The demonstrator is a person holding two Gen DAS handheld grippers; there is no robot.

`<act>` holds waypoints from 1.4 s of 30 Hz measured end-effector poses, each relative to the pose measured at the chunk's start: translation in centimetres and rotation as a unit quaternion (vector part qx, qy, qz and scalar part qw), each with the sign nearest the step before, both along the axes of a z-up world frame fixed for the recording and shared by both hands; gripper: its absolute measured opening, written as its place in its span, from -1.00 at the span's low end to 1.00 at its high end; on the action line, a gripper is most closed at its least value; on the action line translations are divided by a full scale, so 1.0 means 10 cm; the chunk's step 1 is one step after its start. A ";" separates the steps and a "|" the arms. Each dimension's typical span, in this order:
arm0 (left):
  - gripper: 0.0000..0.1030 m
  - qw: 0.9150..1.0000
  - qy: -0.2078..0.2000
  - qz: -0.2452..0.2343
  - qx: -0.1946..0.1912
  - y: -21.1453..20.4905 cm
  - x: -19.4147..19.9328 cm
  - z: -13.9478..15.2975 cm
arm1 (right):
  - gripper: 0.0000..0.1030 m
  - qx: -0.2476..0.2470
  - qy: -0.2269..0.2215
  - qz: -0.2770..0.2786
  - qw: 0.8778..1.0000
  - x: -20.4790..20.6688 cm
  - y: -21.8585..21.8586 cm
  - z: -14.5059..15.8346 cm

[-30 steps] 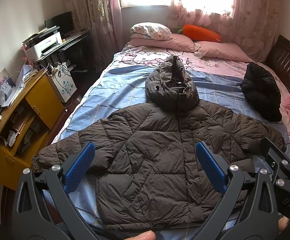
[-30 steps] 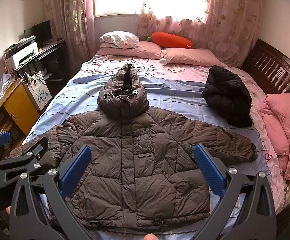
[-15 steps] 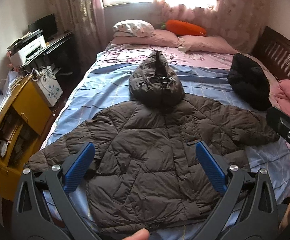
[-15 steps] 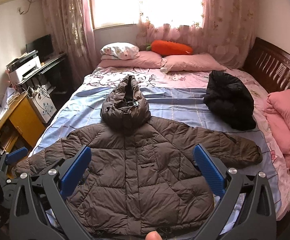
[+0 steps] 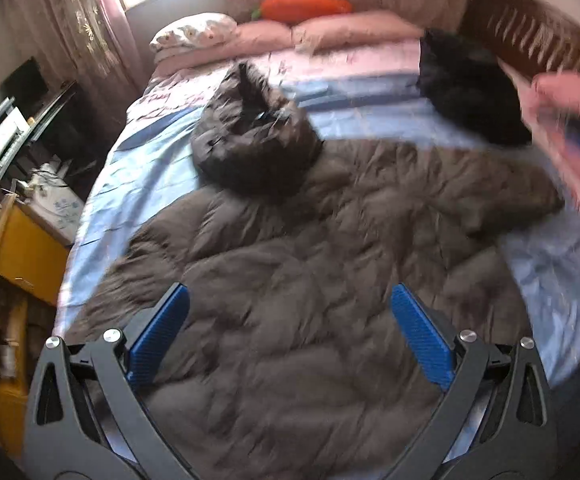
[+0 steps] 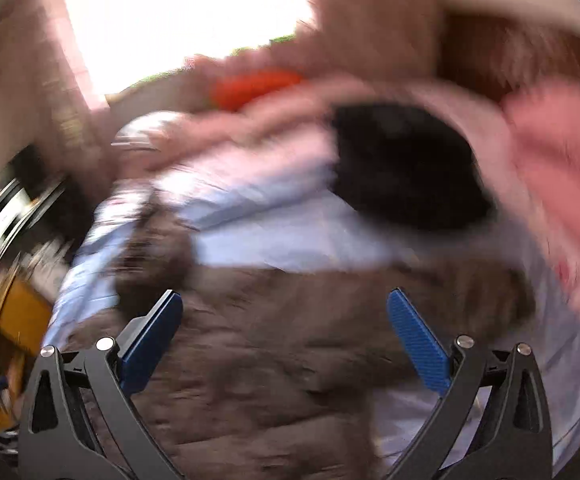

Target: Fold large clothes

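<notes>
Landmark: the brown puffer jacket [image 5: 297, 300], spread flat on the bed [image 5: 150, 168] with its front up, hood [image 5: 250, 148] toward the pillows and hem toward the person.
Left sleeve: runs out from the jacket's body toward the yellow cabinet [image 5: 26, 256], ending near the bed's edge on that side.
Left gripper [image 5: 290, 332]: hangs over the jacket's lower body, on the hem side of the hood; jaws spread wide, nothing between them.
Jacket's long axis: hem to hood, straight ahead of the left gripper; the sleeves cross it.
Right sleeve: lies out toward the pink quilt [image 5: 565, 120], its cuff short of the black garment [image 5: 473, 88], which sits beyond it on the hood side.
Right gripper [image 6: 284, 332]: its view is badly smeared, yet the jaws stand wide apart and empty, with the jacket [image 6: 290, 340] below and the right sleeve ahead.
Nearer hand: I'd judge each gripper nearer its own sleeve, the right one seemingly angled toward the right sleeve.
Coming move: probably taking a sleeve and carrying it inward across the body; no fold is made yet.
</notes>
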State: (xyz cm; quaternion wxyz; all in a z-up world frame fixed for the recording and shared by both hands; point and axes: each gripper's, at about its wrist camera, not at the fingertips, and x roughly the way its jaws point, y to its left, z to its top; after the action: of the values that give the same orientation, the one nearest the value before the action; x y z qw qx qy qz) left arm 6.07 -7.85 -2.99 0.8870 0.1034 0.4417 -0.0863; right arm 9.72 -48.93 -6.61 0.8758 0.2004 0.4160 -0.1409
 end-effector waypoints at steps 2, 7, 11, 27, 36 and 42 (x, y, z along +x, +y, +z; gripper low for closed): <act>0.96 0.999 0.004 -0.020 0.036 -0.12 0.08 -0.35 | 0.97 0.069 0.086 -0.054 0.992 0.07 -0.51 -0.54; 0.95 0.987 0.133 -0.073 0.062 -0.39 0.22 -1.03 | 0.97 0.283 0.120 -0.178 0.935 -0.13 -1.47 -1.47; 0.96 0.979 0.171 -0.097 0.048 -0.51 0.15 -1.17 | 0.97 0.326 0.113 -0.217 0.913 -0.09 -1.79 -1.79; 0.96 0.935 0.325 -0.083 0.110 -0.55 0.04 -2.11 | -0.89 0.224 -0.194 -0.115 0.948 0.22 -1.71 -0.21; 0.96 0.973 0.213 -0.010 0.090 -0.13 0.38 -1.38 | -0.87 0.309 -0.205 0.257 0.892 0.53 0.41 0.50; 0.96 0.977 0.133 0.149 0.068 0.79 0.73 -0.75 | 0.75 0.246 -0.056 0.413 0.875 0.45 1.77 0.12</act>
State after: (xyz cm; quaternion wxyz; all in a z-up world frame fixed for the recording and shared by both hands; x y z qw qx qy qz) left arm 13.37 0.08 -10.49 0.8141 0.0839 0.5710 0.0646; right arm 14.26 -31.21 -5.37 0.7983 0.2266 0.4328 0.3522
